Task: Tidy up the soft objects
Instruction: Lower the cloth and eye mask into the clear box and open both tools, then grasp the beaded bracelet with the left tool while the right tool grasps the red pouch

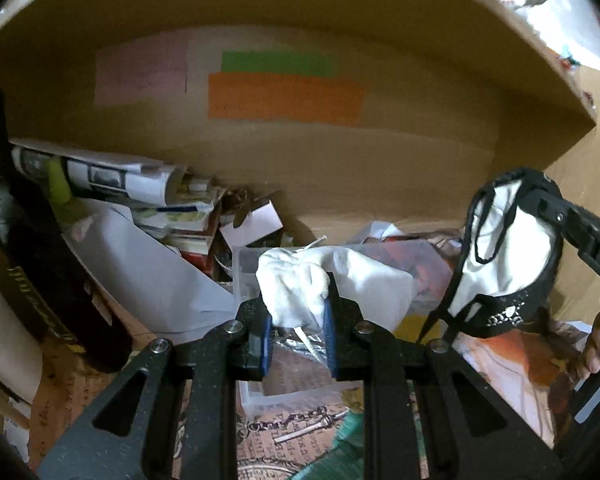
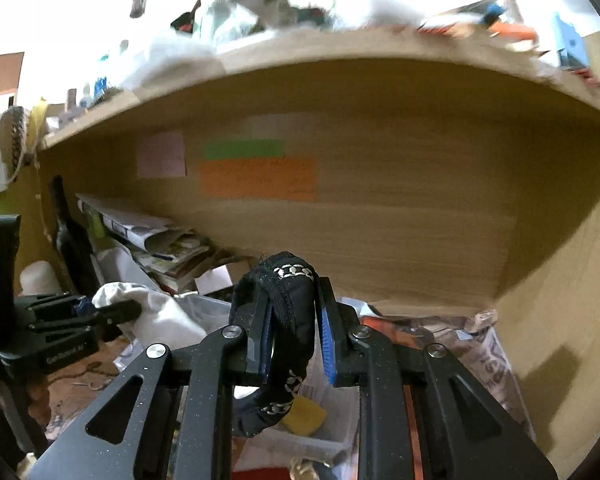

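My left gripper (image 1: pixel 296 312) is shut on a white cloth (image 1: pixel 300 292) and holds it above a clear plastic box (image 1: pixel 246 268); the gripper and cloth also show at the left of the right wrist view (image 2: pixel 156 312). My right gripper (image 2: pixel 294 320) is shut on a black face mask (image 2: pixel 292 312) with a silver chain print. In the left wrist view the mask (image 1: pixel 500 252) hangs from the right gripper (image 1: pixel 540 200), showing its white lining and black ear loops.
A wooden shelf board (image 2: pixel 340 48) overhangs, with orange (image 1: pixel 284 98), green and pink notes on the back wall. Papers and magazines (image 1: pixel 112 176) pile at the left beside a dark bottle (image 1: pixel 40 248). A yellow sponge (image 2: pixel 304 416) lies in the box.
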A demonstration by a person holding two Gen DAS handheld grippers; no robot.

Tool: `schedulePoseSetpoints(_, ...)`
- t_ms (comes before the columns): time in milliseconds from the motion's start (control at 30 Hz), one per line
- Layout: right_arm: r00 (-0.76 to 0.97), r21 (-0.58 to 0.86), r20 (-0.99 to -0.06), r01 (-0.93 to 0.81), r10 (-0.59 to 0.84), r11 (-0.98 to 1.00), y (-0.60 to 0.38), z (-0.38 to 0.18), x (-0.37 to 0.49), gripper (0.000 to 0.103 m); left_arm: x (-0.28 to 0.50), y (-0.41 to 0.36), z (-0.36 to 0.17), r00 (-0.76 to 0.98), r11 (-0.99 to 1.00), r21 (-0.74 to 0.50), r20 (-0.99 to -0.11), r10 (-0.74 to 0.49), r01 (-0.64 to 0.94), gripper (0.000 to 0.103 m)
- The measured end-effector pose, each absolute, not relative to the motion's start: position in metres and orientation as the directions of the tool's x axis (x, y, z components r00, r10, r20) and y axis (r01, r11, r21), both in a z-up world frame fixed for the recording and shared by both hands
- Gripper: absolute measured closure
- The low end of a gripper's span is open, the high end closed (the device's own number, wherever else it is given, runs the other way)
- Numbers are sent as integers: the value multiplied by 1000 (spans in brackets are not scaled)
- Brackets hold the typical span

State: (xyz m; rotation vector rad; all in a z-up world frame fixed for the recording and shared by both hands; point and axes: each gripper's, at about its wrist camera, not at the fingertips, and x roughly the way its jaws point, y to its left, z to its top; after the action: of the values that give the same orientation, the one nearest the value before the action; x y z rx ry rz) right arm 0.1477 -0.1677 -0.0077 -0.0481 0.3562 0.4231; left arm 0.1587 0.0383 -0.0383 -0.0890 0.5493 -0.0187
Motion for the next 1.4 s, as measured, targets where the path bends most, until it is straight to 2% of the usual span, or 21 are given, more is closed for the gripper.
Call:
schedulePoseSetpoints(200, 822, 34, -404, -426, 402, 904, -152, -23, 175, 85, 184, 34, -58, 814, 997, -73, -579, -52, 12, 83)
schedulePoseSetpoints(567, 710, 19, -599, -449, 370, 893, -145, -77, 204, 85, 207, 19, -92, 746, 997, -36, -662, -72, 65, 82)
schedulePoseSetpoints(633, 699, 20, -619, -443, 359, 896, -148, -82, 207, 84, 208, 21, -93, 734, 997, -41, -674, -77, 67, 78)
schedulePoseSetpoints(767, 690, -11, -647, -433, 324, 901, -154, -86, 208, 84, 207, 21, -94, 729, 996, -49, -679, -86, 72, 57)
schedulePoseSetpoints(800, 688, -21, -653, -432, 315, 902, -154, -87, 208, 83, 205, 21, -94, 733, 997, -46, -675, -81, 68, 54)
schedulePoseSetpoints(867, 683, -34, -665, -431, 301, 902, -154, -89, 208, 80, 200, 21, -91, 736, 996, -49, -672, -87, 73, 52)
schedulePoseSetpoints(1033, 670, -20, -680, -424, 299, 905, -162, -87, 203, 50, 184, 25, -79, 755, 996, -63, -649, -91, 66, 44)
schedulePoseSetpoints(1167, 708, -52, -643, -420, 292, 906, -164, -75, 186, 39, 167, 28, -66, 776, 995, -72, -623, -99, 69, 37)
schedulePoseSetpoints(1233, 731, -64, -616, -417, 293, 907, -164, -68, 175, 30, 155, 29, -59, 791, 994, -79, -603, -104, 71, 34)
schedulePoseSetpoints(1400, 764, -74, -568, -418, 306, 906, -167, -55, 150, 22, 128, 29, -51, 813, 995, -71, -574, -98, 69, 19)
